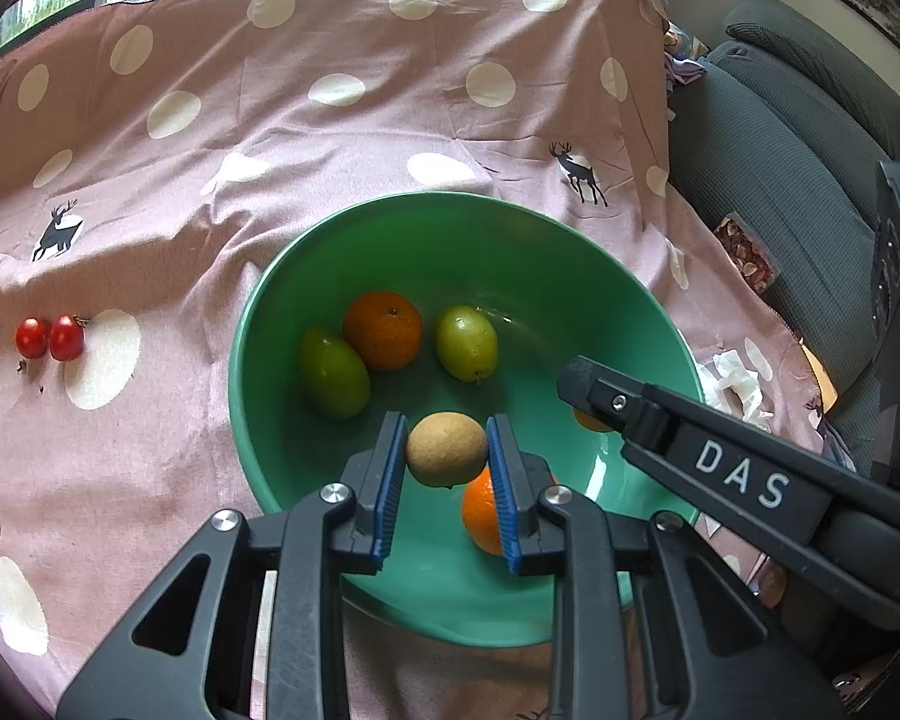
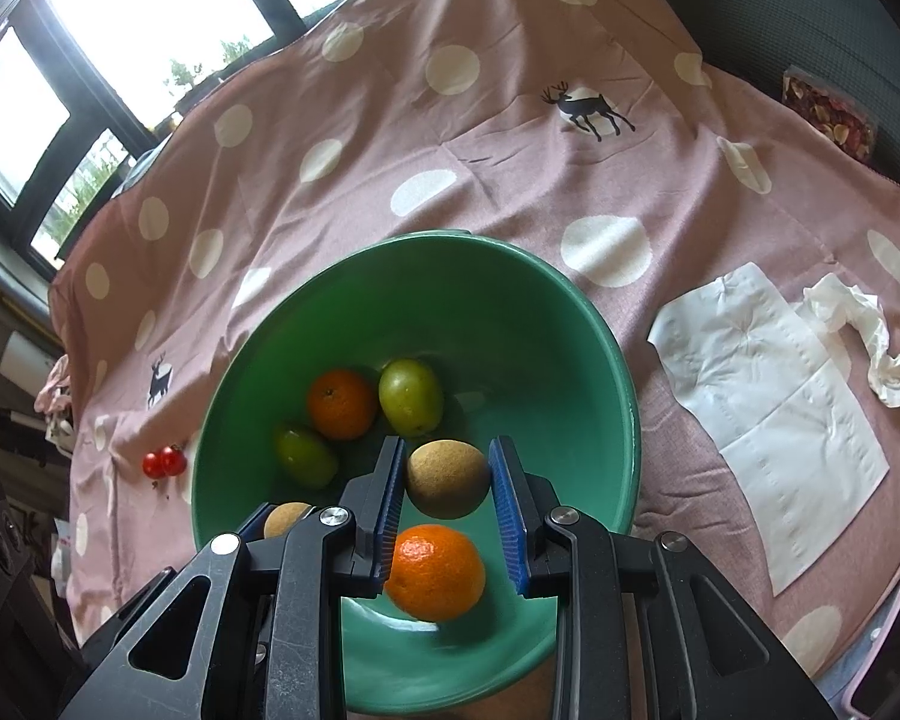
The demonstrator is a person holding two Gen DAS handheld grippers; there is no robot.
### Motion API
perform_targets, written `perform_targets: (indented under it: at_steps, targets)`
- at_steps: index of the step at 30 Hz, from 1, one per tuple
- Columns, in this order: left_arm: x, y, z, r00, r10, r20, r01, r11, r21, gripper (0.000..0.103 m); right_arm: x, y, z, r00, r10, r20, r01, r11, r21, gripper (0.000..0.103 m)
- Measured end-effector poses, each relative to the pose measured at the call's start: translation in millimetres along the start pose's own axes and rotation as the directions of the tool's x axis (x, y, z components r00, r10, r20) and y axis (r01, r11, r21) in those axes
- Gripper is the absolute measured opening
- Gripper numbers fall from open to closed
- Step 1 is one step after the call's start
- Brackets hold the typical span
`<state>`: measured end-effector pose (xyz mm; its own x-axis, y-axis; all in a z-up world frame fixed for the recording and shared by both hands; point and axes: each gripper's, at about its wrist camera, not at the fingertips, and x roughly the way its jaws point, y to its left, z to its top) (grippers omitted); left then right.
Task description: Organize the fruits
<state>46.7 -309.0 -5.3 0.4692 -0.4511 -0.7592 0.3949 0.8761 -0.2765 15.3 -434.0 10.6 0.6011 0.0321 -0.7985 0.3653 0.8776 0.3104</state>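
Our left tongs [image 1: 447,450] and right tongs [image 2: 448,471] each grip a brown fruit over the bowl [image 1: 282,276]; four fruits inside, two tomatoes [image 1: 50,337] remain outside.

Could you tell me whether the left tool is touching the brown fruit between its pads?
Touching. In the left wrist view, both blue pads of the left tool press against the sides of the brown fruit.

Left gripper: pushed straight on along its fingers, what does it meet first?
Probably the green bowl's floor, in the gap between the orange and a green fruit; its held brown fruit leads. Depth unclear.
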Motion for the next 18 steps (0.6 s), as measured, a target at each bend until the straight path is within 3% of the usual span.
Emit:
perform_targets:
  at_steps: [18]
  targets:
    - [2.0, -0.6, -1.0, 1.000, -0.011, -0.005, 0.011, 1.000, -0.016, 0.027, 0.7, 0.0, -0.1, 1.000, -0.004, -0.002, 0.004, 1.000, -0.004, 0.031]
